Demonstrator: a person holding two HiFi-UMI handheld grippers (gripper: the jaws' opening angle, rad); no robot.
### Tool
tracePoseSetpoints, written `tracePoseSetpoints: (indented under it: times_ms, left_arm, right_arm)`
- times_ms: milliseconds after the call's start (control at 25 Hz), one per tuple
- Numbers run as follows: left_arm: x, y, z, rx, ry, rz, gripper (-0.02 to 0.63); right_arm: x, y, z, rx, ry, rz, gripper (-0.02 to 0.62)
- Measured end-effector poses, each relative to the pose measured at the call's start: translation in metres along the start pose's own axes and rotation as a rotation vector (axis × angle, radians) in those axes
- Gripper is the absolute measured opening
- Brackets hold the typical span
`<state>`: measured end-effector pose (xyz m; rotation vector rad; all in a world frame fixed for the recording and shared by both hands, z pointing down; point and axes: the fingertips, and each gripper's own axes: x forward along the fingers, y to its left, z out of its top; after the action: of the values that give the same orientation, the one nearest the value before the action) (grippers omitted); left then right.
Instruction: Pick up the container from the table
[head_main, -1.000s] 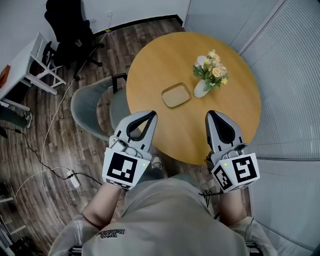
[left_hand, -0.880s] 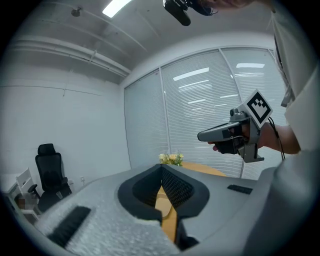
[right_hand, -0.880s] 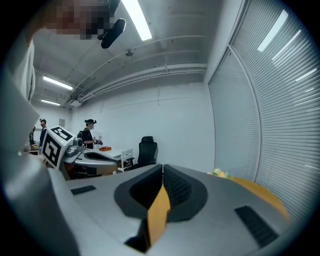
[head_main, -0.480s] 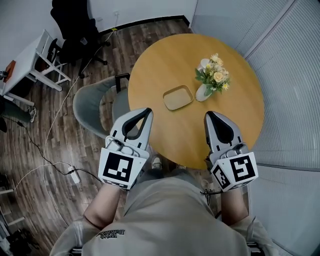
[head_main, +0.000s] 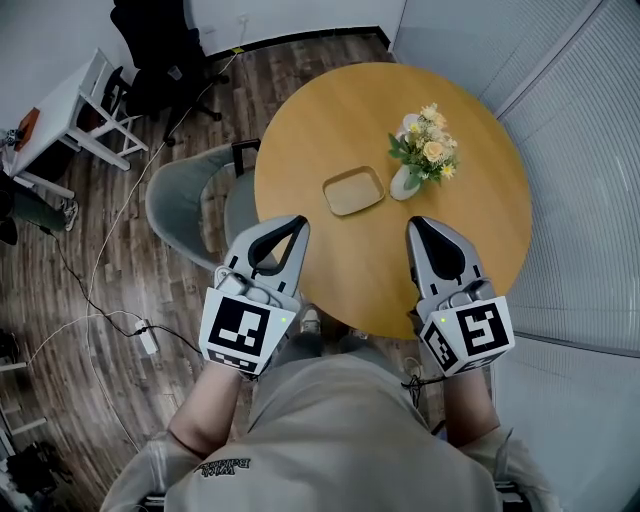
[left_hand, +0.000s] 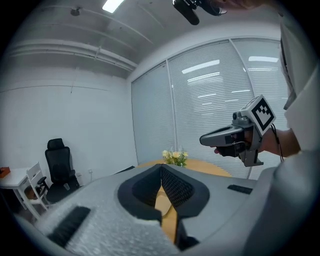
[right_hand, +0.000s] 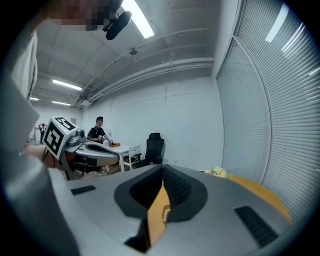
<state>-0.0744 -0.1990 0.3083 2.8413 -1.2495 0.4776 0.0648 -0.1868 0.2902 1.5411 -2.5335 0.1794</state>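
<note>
In the head view we see the container (head_main: 353, 190), a shallow flat dish, lying on the round table (head_main: 330, 110) a little past its middle, with the vase (head_main: 405, 180) of flowers just beside it at 3 o'clock. The left gripper (head_main: 298, 224) and the right gripper (head_main: 413, 226) hang over the near edge of the table, well apart from each other. The dish lies at about 1 o'clock from the left one and at about 11 o'clock from the right one. In both gripper views the jaws are pressed together at the tips and there is nothing between them; only the table colour shows through the gap lower down. Compared with one second ago, almost nothing has changed. Both grippers have kept nearly the same place and the same closed jaws, the dish has not moved, and the scene has only shifted a little in the picture. For the task we judge that the reach has not begun: neither gripper is close to the dish. One gripper must first spread its jaws and go forward and down to the thin rim, which looks low and may be hard to catch.
</note>
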Motion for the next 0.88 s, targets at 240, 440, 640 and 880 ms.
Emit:
tracePoseSetpoints:
  times_ms: [240, 440, 640, 880]
  left_arm:
    - [0.012, 0.002, 0.000, -0.008, 0.021, 0.011, 0.021]
    - [0.028, 0.005, -0.004, -0.003, 0.049, 0.004, 0.021]
    - [0.049, 0.018, -0.018, 0.007, 0.102, 0.007, 0.021]
    - [0.072, 0.033, -0.036, -0.025, 0.142, 0.025, 0.022]
  right_arm:
    - [0.002, -0.008, -0.003, -0.010, 0.013, 0.012, 0.031]
    - [0.014, -0.015, -0.006, -0.036, 0.027, 0.025, 0.031]
    - [0.032, -0.021, -0.012, -0.044, 0.038, 0.037, 0.031]
    - [0.057, -0.027, -0.026, -0.019, 0.067, 0.045, 0.031]
